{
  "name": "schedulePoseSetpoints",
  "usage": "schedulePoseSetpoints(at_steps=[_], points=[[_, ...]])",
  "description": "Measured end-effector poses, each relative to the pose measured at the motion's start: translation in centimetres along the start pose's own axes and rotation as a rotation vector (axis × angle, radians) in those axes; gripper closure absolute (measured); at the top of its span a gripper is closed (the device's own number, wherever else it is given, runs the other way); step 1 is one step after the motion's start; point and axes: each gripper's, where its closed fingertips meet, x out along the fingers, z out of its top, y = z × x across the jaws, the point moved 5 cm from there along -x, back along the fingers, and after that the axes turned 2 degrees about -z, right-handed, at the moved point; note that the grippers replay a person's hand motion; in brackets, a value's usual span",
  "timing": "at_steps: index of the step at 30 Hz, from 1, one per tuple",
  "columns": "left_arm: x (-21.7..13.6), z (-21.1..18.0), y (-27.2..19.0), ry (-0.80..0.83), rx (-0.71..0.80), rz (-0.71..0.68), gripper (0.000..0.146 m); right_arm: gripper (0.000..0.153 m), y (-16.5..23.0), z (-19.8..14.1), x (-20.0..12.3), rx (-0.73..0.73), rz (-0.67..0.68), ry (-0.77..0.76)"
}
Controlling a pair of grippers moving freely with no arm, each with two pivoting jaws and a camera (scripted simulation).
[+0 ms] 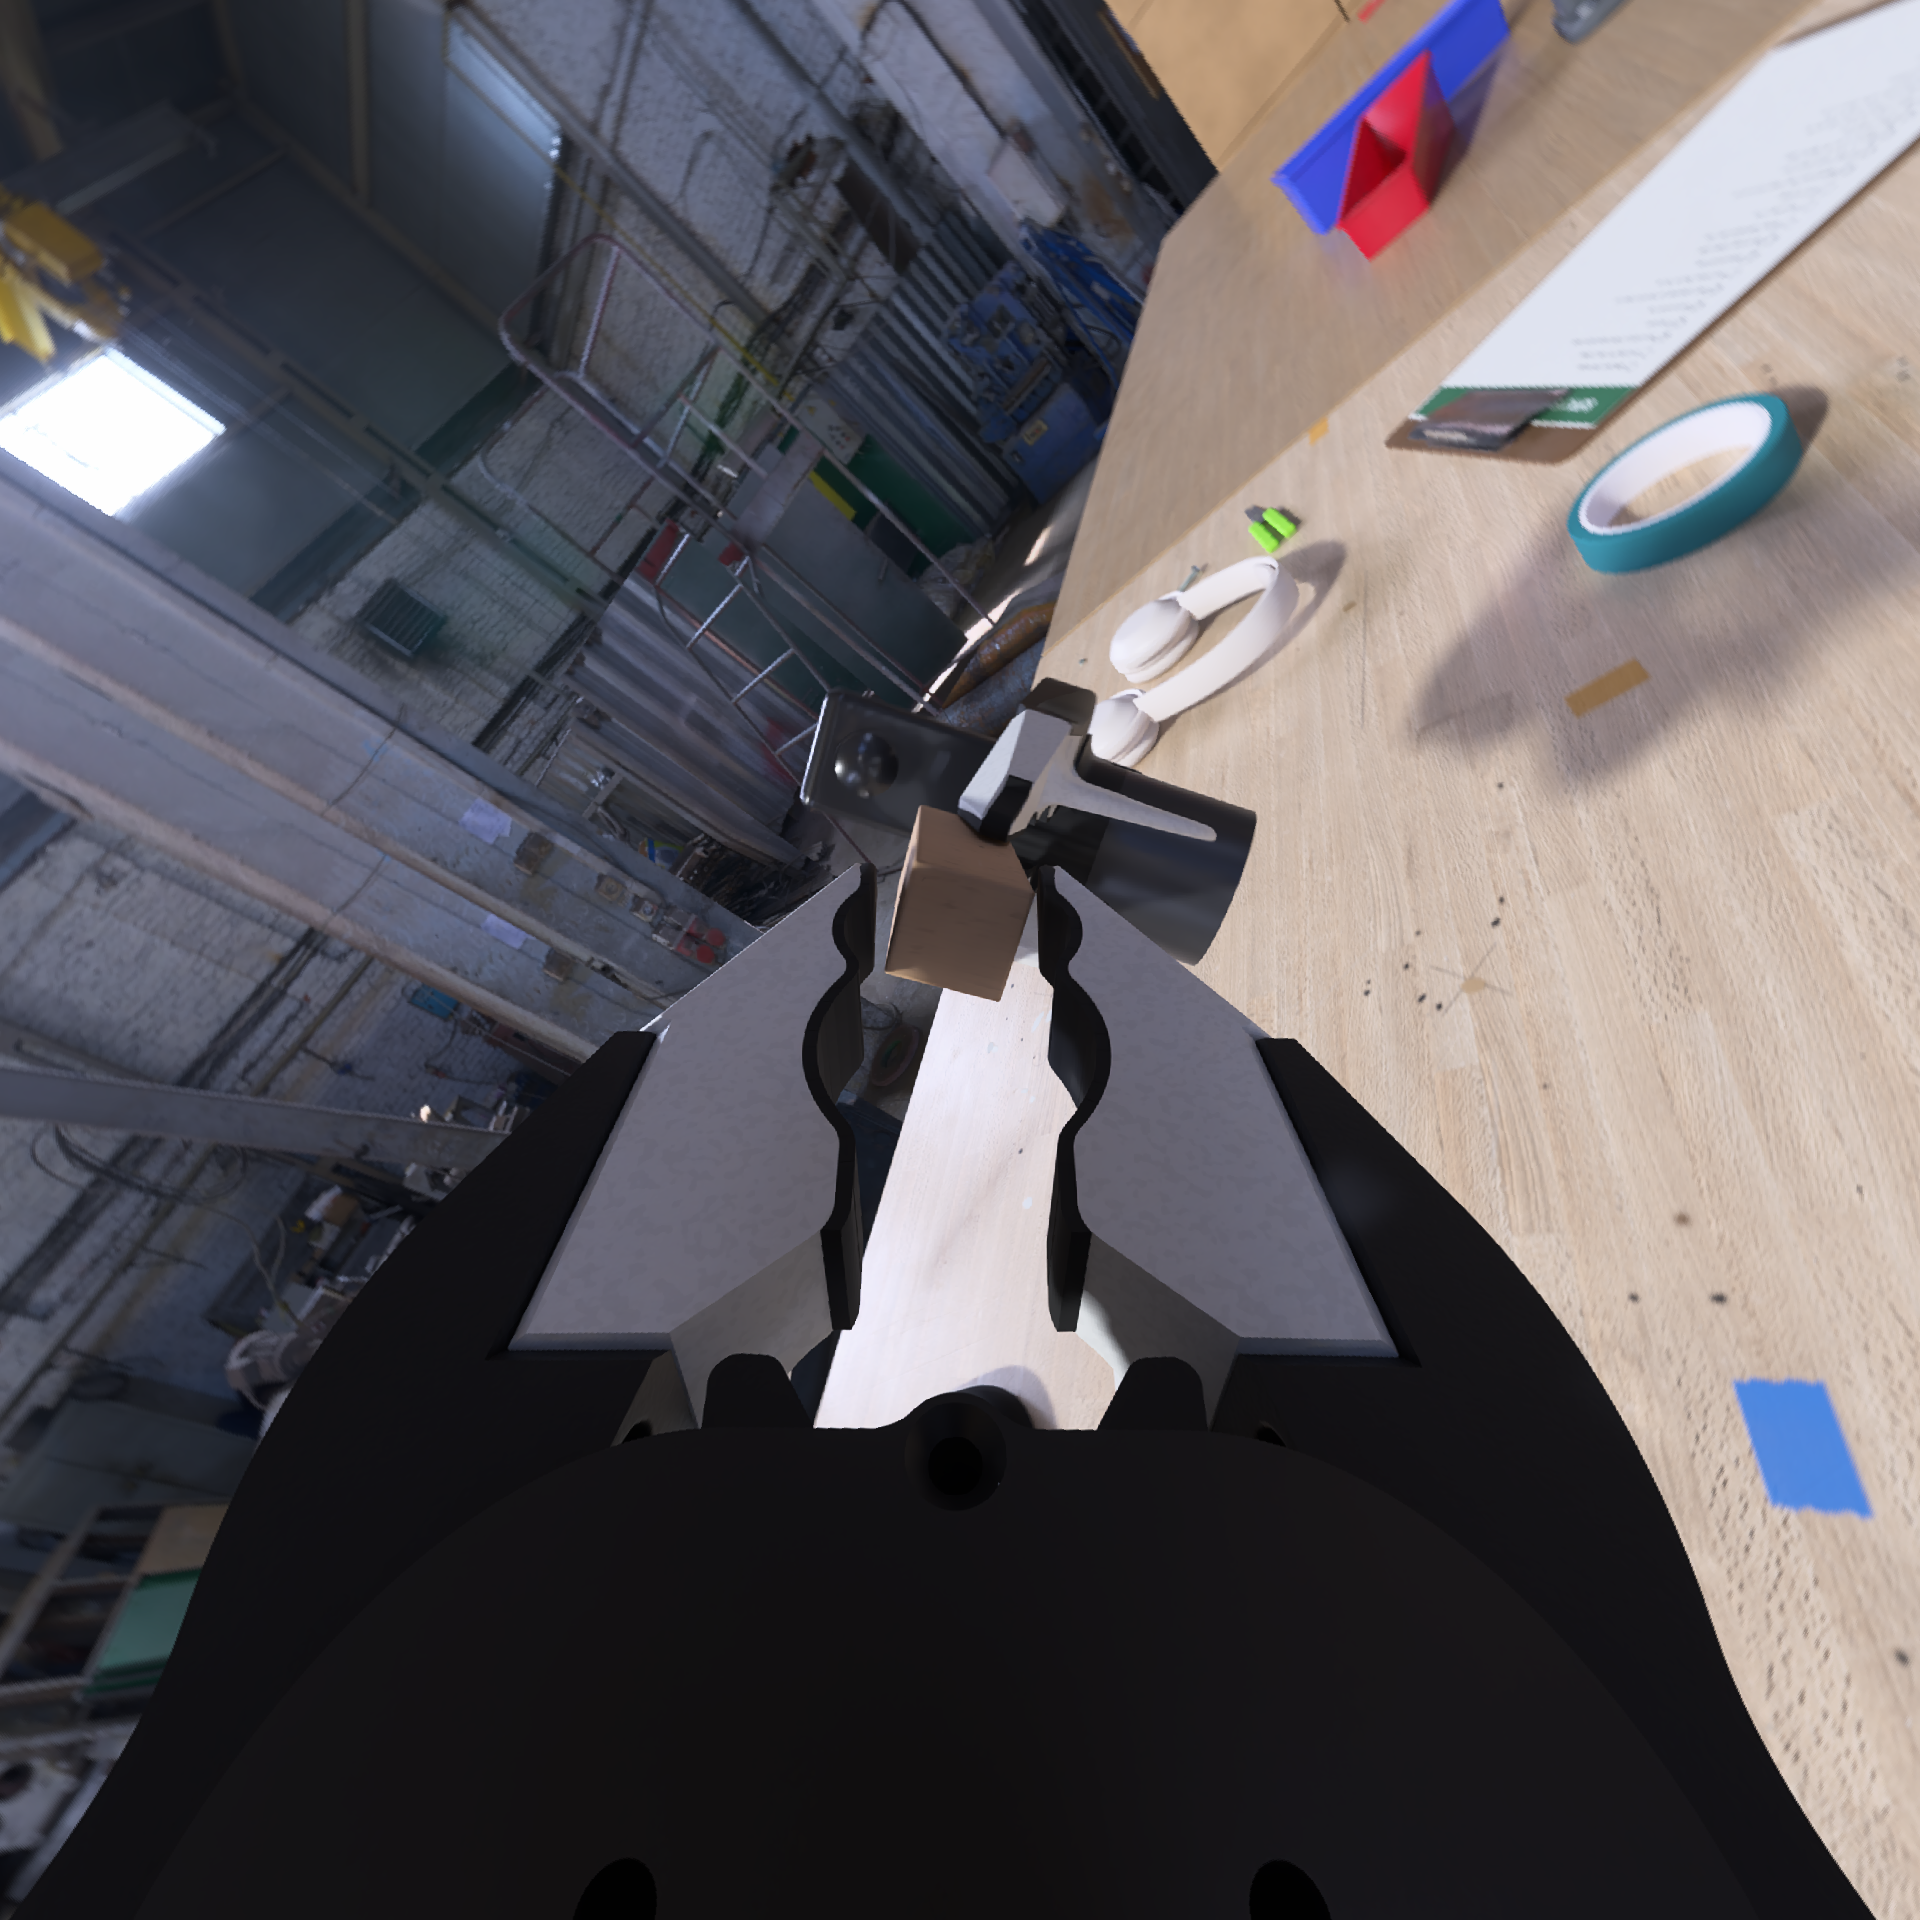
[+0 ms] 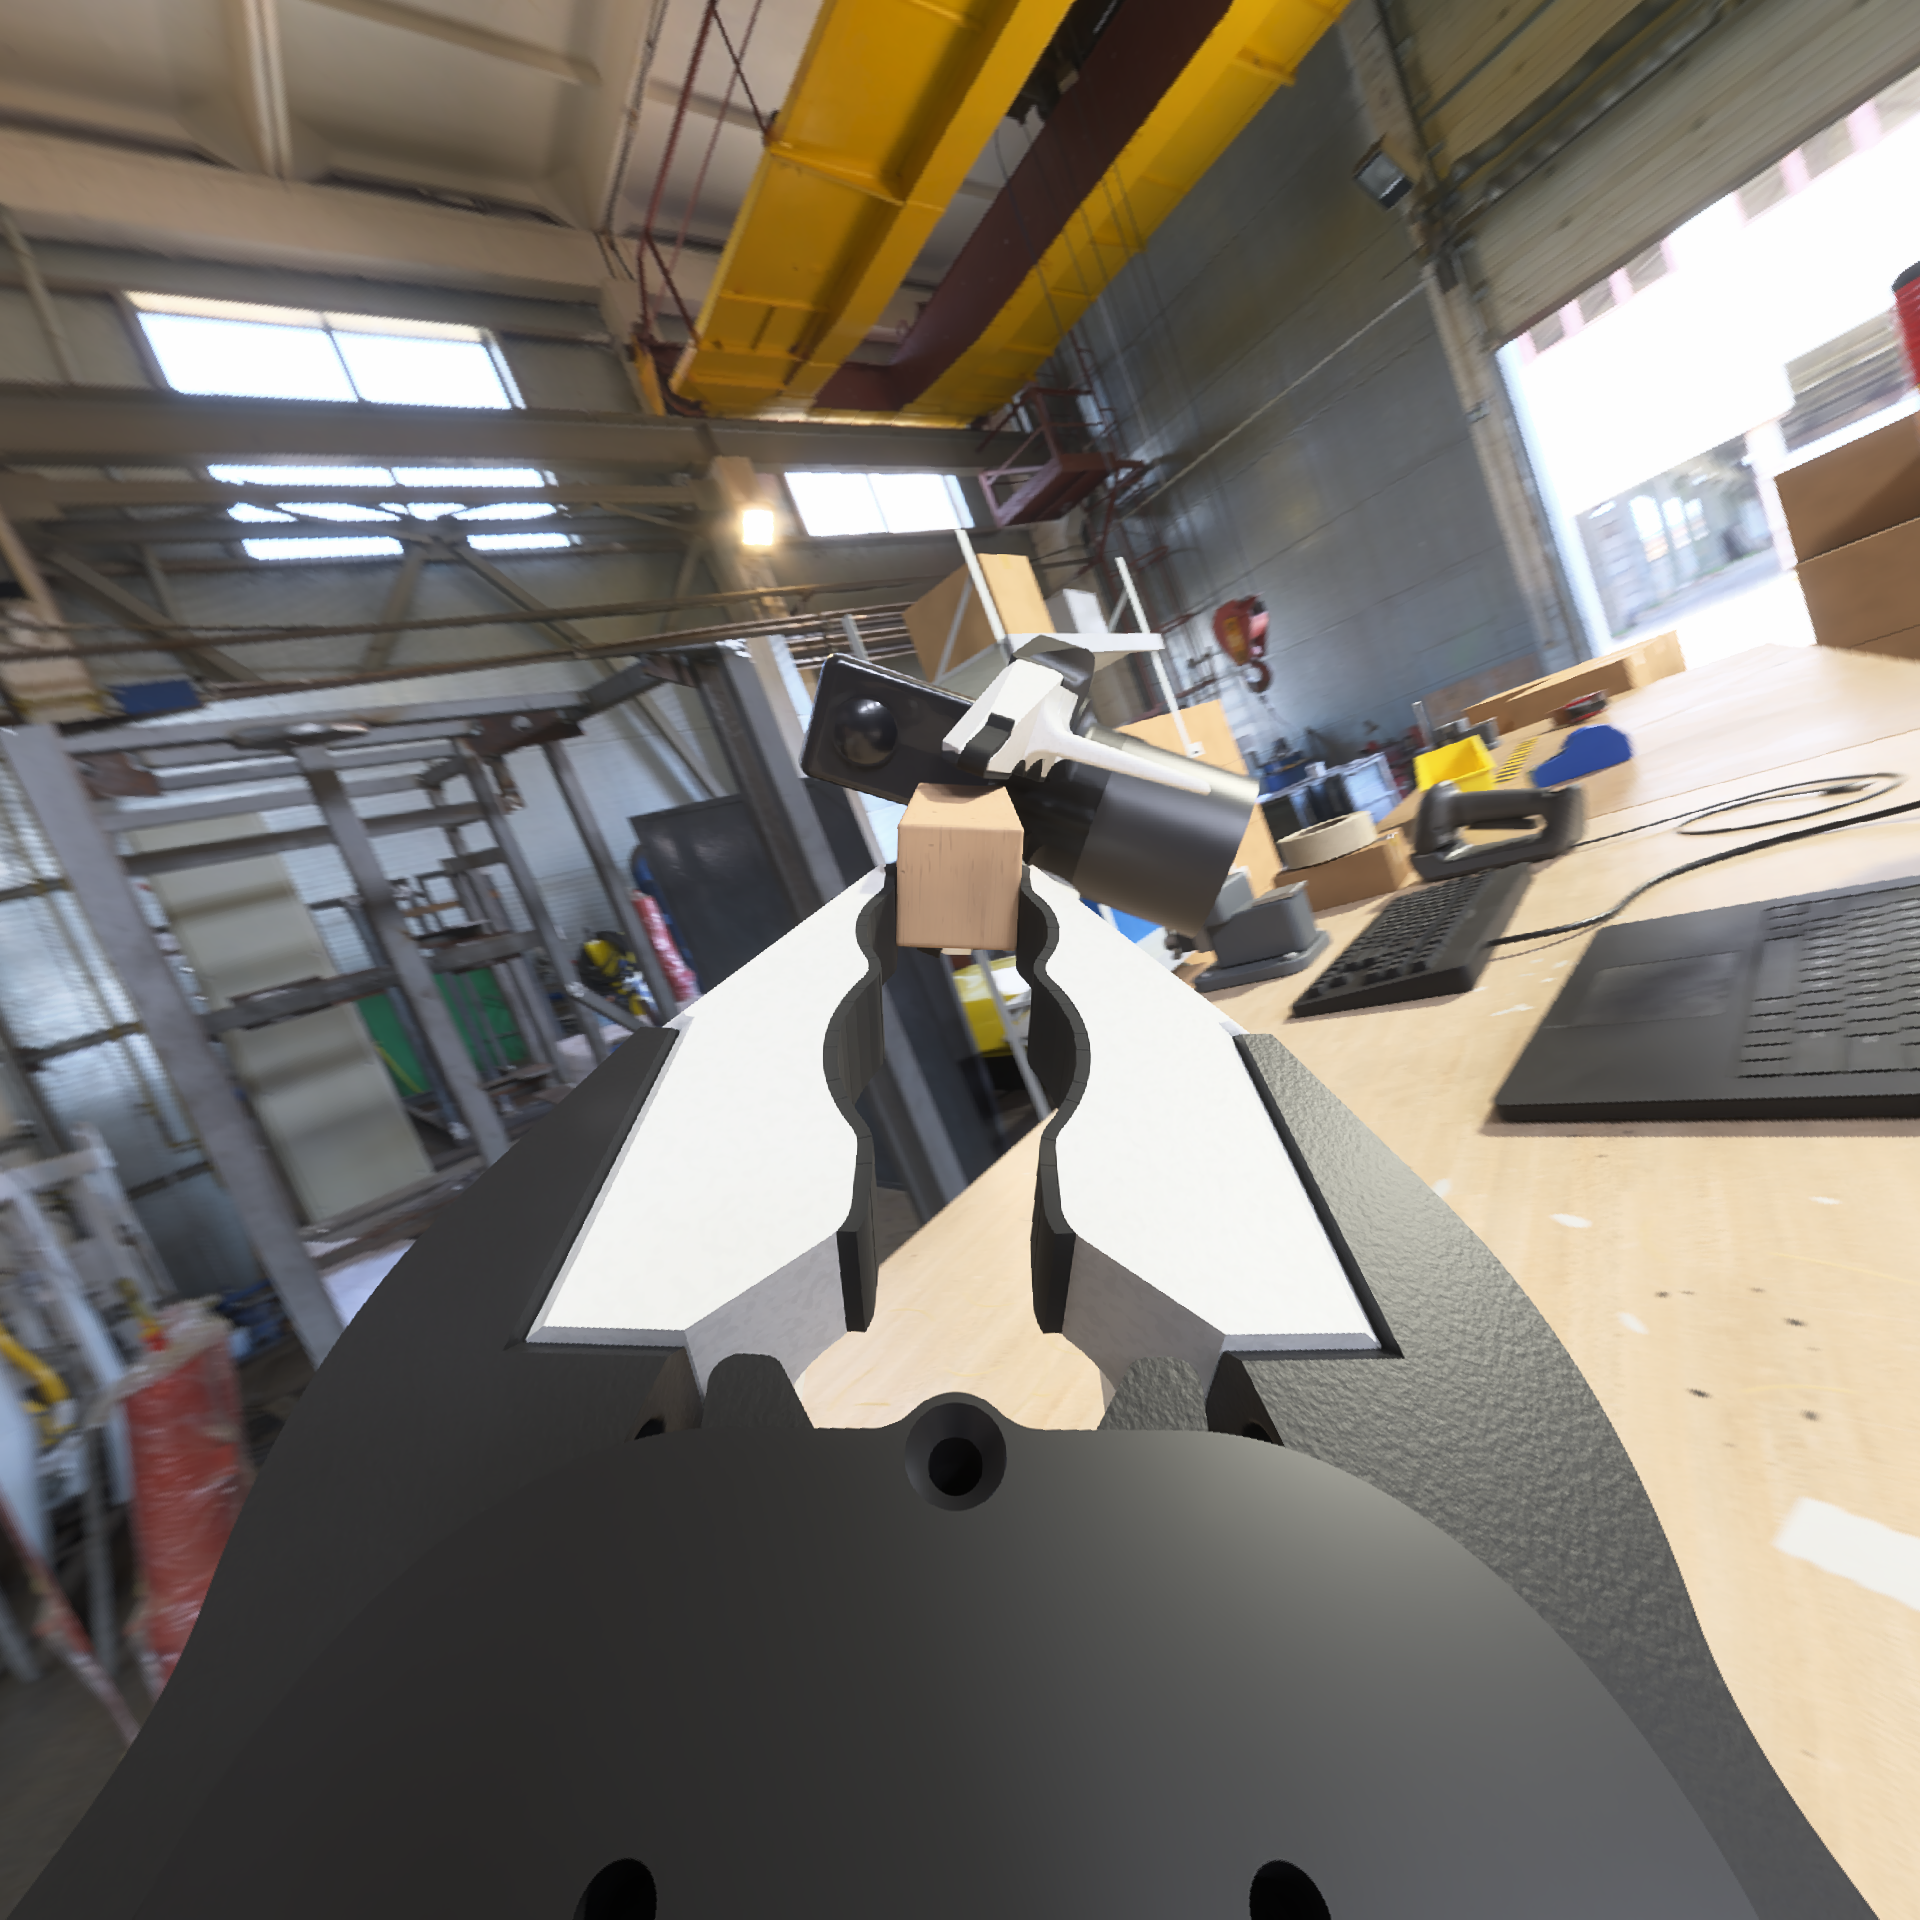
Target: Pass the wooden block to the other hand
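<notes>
The wooden block [image 2: 956, 883] is a small pale cube held in the air above the table edge. My right gripper [image 2: 956, 883] is shut on it, both fingertips pressed to its sides. In the left wrist view the block [image 1: 951, 920] sits tilted between the tips of my left gripper [image 1: 953, 883], which is open, with a gap showing on the block's left side. The two grippers face each other. The right gripper [image 1: 1049, 800] shows beyond the block in the left wrist view, and the left gripper [image 2: 1039, 748] shows beyond it in the right wrist view.
The wooden table [image 1: 1558, 1039] bears white headphones [image 1: 1205, 644], a teal tape roll [image 1: 1688, 483], a clipboard with paper [image 1: 1714, 239] and red and blue bins [image 1: 1392, 156]. A laptop [image 2: 1766, 997], keyboard [image 2: 1413, 935] and handheld scanner [image 2: 1496, 821] lie on the right.
</notes>
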Motion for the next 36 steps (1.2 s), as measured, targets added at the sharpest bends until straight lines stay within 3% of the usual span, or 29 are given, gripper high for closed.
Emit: schedulePoseSetpoints(at_steps=[7,14,18,22,36], points=[[0.4,-1.4,0.8,-0.039,-0.3,0.028,0.1,0.131,0.3,0.8,-0.6,-0.221,-0.154,0.042],[0.9,-2.1,0.6,-0.163,-0.663,-0.086,0.095,0.131,0.8,1.3,-1.4,-0.395,-0.271,0.113],[1.3,-2.6,0.5,-0.219,-0.822,-0.103,0.105,0.131,1.1,1.5,-1.5,-0.476,-0.311,0.136],[1.5,-2.7,0.3,-0.248,-0.88,-0.116,0.125,0.131,1.4,1.6,-1.6,-0.523,-0.33,0.162],[1.6,-2.7,0.0,-0.292,-0.942,-0.135,0.123,0.13,1.9,1.5,-1.4,-0.641,-0.356,0.212]])
